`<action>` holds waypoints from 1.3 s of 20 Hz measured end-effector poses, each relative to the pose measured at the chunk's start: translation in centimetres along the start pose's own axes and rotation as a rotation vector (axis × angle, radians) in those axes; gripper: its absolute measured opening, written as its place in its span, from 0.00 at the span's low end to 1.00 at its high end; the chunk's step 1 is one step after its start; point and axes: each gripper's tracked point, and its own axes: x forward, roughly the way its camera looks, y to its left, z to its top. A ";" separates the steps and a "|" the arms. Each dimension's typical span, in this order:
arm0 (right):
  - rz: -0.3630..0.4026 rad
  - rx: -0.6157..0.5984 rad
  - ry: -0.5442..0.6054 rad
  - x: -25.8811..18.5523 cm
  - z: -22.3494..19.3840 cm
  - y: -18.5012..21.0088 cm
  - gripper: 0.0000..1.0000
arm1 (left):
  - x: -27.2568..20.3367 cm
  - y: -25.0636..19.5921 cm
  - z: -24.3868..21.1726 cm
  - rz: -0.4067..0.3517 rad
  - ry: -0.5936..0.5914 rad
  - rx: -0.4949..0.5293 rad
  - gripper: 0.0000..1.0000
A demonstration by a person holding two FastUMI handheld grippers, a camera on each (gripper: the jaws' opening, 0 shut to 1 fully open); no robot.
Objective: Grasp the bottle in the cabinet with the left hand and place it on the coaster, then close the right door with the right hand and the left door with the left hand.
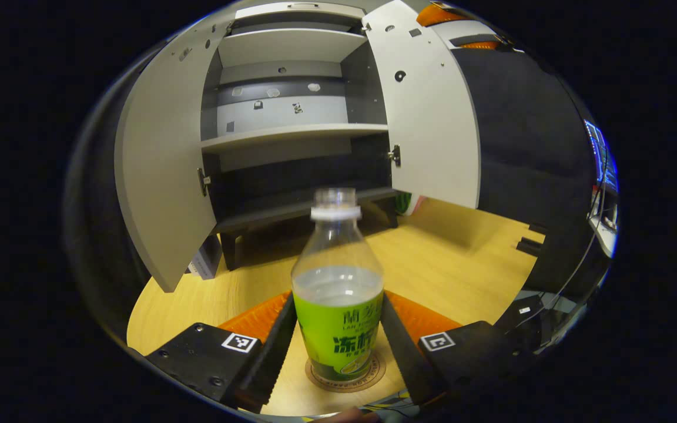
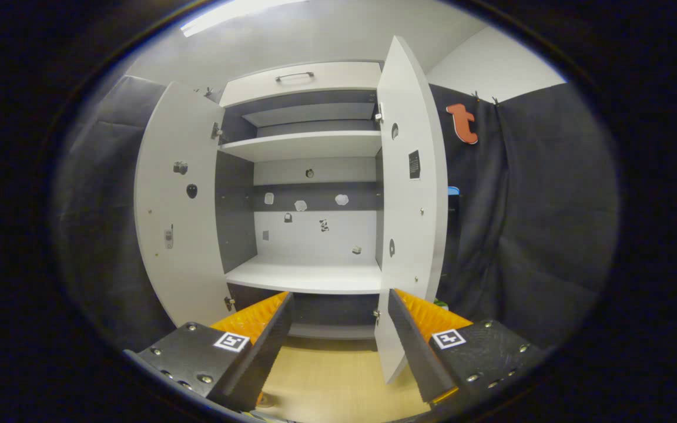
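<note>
A: Standing between the fingers of the left gripper (image 1: 338, 341), the bottle (image 1: 338, 294) is upright on the coaster (image 1: 347, 376), near the front edge of the table (image 1: 462, 264). Is the gripper pinching it?

B: It looks so. Both fingers lie right against the label, one on each side, though whether they press or only touch cannot be told for certain. The bottle is about half full and has a narrow base, so it would tip easily.

A: So the risk is in the letting go?

B: Likely. If the fingers spread unevenly, or the gripper pulls back before both are clear, one could drag the bottle off the coaster or knock it over toward the near edge.

A: And the right gripper (image 2: 338, 346)?

B: It is spread wide with nothing between its fingers, and it faces the cabinet (image 2: 309, 205). Just past its right finger hangs the lower edge of the right door (image 2: 409, 223).

A: Both doors are open?

B: Yes, the left door (image 2: 177, 205) too, swung wide, and the shelves behind look bare. The left door reaches out over the table on the bottle's left. Closing the right door from its thin edge, a finger could slip off; and the left gripper, going to its door, could brush the bottle on the way.
</note>
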 end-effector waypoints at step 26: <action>-0.034 0.056 -0.152 -4.9 3.9 -11.3 0.97 | -10.0 1.2 20.6 0.063 -0.198 -0.085 0.90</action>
